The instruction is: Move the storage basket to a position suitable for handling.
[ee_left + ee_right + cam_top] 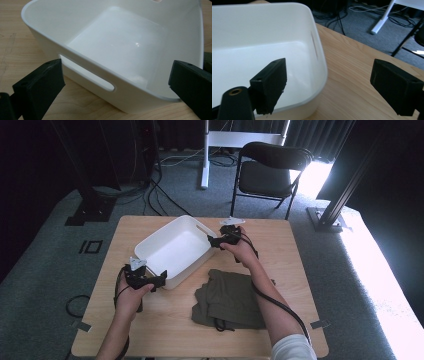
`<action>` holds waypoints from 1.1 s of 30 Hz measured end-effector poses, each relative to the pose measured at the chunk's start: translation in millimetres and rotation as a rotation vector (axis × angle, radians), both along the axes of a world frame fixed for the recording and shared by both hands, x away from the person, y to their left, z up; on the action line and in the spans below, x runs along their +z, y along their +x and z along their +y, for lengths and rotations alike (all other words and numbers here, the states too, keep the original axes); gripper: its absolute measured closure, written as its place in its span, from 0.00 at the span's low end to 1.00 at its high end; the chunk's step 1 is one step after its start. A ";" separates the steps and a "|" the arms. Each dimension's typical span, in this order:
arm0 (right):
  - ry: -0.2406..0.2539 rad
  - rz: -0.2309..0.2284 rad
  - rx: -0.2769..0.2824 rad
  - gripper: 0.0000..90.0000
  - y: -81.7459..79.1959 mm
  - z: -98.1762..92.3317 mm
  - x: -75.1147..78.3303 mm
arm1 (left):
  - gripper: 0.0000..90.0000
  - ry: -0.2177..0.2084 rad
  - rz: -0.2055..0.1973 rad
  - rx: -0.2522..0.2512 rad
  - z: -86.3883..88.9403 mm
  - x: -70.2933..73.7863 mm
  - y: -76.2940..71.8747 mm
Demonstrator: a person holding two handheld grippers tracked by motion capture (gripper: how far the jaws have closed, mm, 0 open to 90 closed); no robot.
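A white plastic bin (172, 247) stands empty in the middle of the wooden table (280, 245), turned at an angle. My left gripper (160, 280) is at its near corner, open. In the left gripper view the wide-apart jaws flank the bin's near wall (125, 96), which has a handle slot (87, 77). My right gripper (213, 241) is open at the bin's right wall. In the right gripper view one jaw hangs over the bin's inside (242, 57) and the other over the table (352, 75), with the rim between them. An olive-green cloth (230, 297) lies crumpled beside the bin, under my right forearm.
A black folding chair (267, 170) and a white frame leg (205, 155) stand beyond the table's far edge, with cables on the carpet. A black stand base (92, 210) is at the far left and a metal post (345, 195) at the far right.
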State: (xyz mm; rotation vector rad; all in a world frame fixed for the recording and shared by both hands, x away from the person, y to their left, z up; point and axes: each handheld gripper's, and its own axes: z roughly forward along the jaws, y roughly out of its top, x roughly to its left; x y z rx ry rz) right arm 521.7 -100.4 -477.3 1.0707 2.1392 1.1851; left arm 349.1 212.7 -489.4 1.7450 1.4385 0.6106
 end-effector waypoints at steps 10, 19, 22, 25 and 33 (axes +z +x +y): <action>-0.091 -0.027 0.032 0.41 -2.2 -4.4 -3.5 | 0.18 0.005 -0.017 0.047 4.5 -2.8 4.7; -0.114 0.019 0.063 0.71 -3.7 0.4 -2.6 | 0.37 -0.076 -0.002 0.022 8.2 -4.7 8.2; -0.134 0.036 0.072 0.80 -4.8 2.7 -6.0 | 0.42 -0.059 -0.017 0.022 6.8 -4.5 9.1; -0.156 0.046 0.044 0.84 -7.0 3.7 -11.8 | 0.45 -0.049 -0.017 0.027 5.6 -4.2 10.5; -0.130 0.055 -0.007 0.89 -14.2 -2.6 -10.2 | 0.53 -0.067 -0.016 0.046 3.2 -4.8 15.0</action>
